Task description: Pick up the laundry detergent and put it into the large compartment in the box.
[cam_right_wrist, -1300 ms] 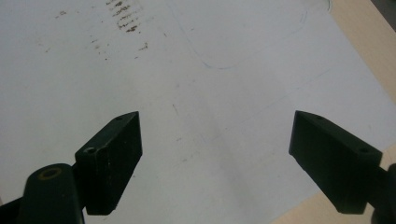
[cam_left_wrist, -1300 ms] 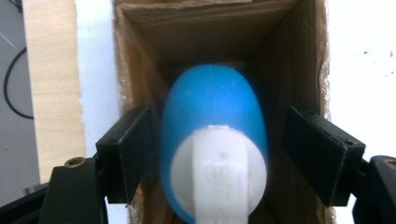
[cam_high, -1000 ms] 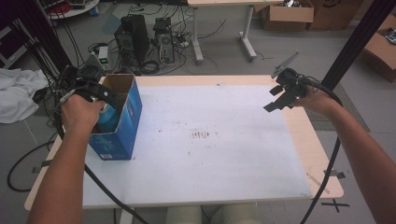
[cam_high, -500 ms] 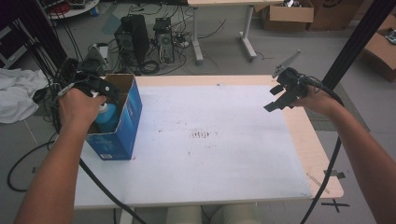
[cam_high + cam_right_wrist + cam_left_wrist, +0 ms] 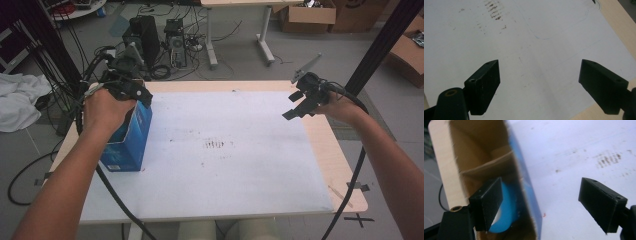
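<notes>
Left gripper lifted out of the one blue box at the table's left edge, jaws just spread wide, empty, one blue cup inside; right gripper wide, empty.

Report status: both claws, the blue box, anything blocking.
Left claw open, jaws just opened, nothing between them, above blue box. Blue object lying inside the box. Right claw open, empty, over white sheet. Nothing in the way.
</notes>
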A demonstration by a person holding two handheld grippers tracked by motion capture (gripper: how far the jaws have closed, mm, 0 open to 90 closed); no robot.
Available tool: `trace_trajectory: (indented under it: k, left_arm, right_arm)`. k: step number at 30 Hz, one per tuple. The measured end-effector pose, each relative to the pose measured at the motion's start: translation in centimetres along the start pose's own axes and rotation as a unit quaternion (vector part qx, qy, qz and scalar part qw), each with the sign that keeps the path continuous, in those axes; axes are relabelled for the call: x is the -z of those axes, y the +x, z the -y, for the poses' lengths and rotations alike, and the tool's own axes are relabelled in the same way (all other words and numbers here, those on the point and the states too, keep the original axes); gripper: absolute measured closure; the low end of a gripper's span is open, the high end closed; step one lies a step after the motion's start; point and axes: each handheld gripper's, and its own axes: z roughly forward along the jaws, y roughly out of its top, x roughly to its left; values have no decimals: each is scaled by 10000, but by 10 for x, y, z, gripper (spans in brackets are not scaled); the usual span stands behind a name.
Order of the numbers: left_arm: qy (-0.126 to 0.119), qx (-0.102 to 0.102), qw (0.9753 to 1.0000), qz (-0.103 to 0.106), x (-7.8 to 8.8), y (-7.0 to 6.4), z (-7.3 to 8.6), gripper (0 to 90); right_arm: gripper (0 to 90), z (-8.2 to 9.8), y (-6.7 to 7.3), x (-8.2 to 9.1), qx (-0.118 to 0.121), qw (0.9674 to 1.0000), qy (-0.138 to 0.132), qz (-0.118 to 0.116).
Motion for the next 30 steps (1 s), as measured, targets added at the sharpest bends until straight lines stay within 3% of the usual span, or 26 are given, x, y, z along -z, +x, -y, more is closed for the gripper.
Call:
trace_trajectory:
  k: [5,11,18,20,30]
  left_arm:
    - [-87,-486,9987,86,5,-25,-8,203]
    - [-159,-1056,9940,226,3,-55,-14,204]
    - [-278,-1735,9837,374,3,-83,-20,204]
    - [-296,-1944,9796,411,3,-89,-22,204]
    - [-244,-2584,9639,600,-4,-112,-27,208]
  right_arm:
    - [173,0,1,1,-2,10000,-7,-5]
    - [173,-2,3,0,18,10000,3,-25]
    - [172,-3,5,-1,45,10000,2,-43]
    - [172,-3,5,-1,67,10000,-1,-62]
    - [172,-5,8,-2,59,9999,2,-89]
